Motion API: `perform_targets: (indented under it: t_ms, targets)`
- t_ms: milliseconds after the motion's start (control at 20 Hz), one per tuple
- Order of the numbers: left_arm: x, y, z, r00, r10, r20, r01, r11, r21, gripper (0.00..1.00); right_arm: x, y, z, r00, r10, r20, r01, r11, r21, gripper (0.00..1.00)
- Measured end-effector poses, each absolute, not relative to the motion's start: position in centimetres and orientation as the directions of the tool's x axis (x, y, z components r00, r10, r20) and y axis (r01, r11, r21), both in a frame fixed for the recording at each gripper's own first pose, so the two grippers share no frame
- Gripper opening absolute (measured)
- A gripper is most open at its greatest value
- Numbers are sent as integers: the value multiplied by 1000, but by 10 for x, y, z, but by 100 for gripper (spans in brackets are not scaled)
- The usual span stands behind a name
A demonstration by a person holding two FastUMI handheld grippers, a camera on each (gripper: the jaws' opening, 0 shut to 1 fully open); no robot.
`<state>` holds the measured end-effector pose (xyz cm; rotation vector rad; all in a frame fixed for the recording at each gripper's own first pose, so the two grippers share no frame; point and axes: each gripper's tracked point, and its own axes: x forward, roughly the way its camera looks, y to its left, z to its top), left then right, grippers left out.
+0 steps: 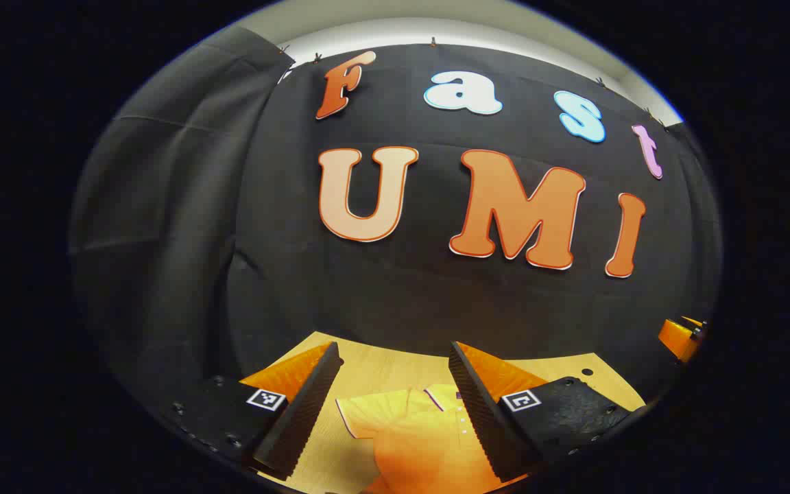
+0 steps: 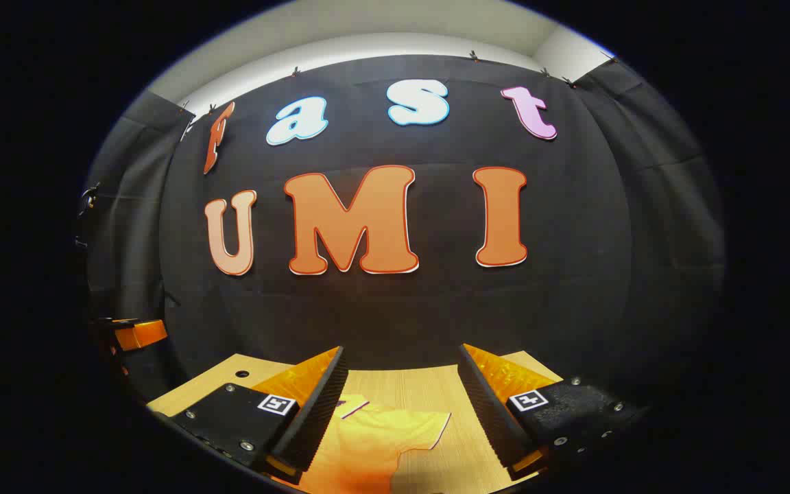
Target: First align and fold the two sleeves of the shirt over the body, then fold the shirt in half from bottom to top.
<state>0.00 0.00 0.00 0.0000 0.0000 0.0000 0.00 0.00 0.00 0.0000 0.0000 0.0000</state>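
Left gripper view: my left gripper (image 1: 395, 405) hangs above the counter (image 1: 395, 367) with its fingers spread wide and nothing between them. Below and ahead lies the shirt (image 1: 422, 439), yellow-orange, spread flat on the pale wood, collar end pointing away from me. A short sleeve (image 1: 367, 415) with a dark-piped hem sticks out to the left; a row of small buttons runs down the placket near my right-hand finger. At the far right edge sits the other gripper (image 1: 681, 336), well apart. Right gripper view: my right gripper (image 2: 402, 408) also hovers with fingers wide apart, gripping nothing. The shirt's other sleeve (image 2: 422, 425) lies flat on the counter between the fingers, hem trimmed dark, body running toward me out of frame. The other gripper shows at the far left edge. Judgement: light, limp cloth, likely to sag and crease when lifted, and may slide on smooth wood. Best hold looks like each sleeve's hem edge, pinched low against the counter so only one layer comes up.
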Motion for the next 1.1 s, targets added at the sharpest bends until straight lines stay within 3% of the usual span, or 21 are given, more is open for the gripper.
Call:
perform_targets:
  t_ms: [200, 350, 600, 1100]
  targets:
    - [7, -1, 12, 1000, -1, 26, 0, 999, 37, 98, 11, -2, -25, 994, 10, -108, -9, 1000, 14, 98]
    - [13, -16, 31, 991, -87, 105, 86, 996, 14, 98, 15, -8, -27, 992, -38, -123, 38, 999, -2, 98]
    - [43, -5, 16, 995, -95, 17, 94, 994, 63, 98, 18, -11, -40, 975, -135, -177, 128, 991, -51, 98]
    - [60, 16, 2, 997, -72, -25, 73, 997, 40, 98, 38, -7, -45, 957, -157, -243, 152, 988, -36, 98]
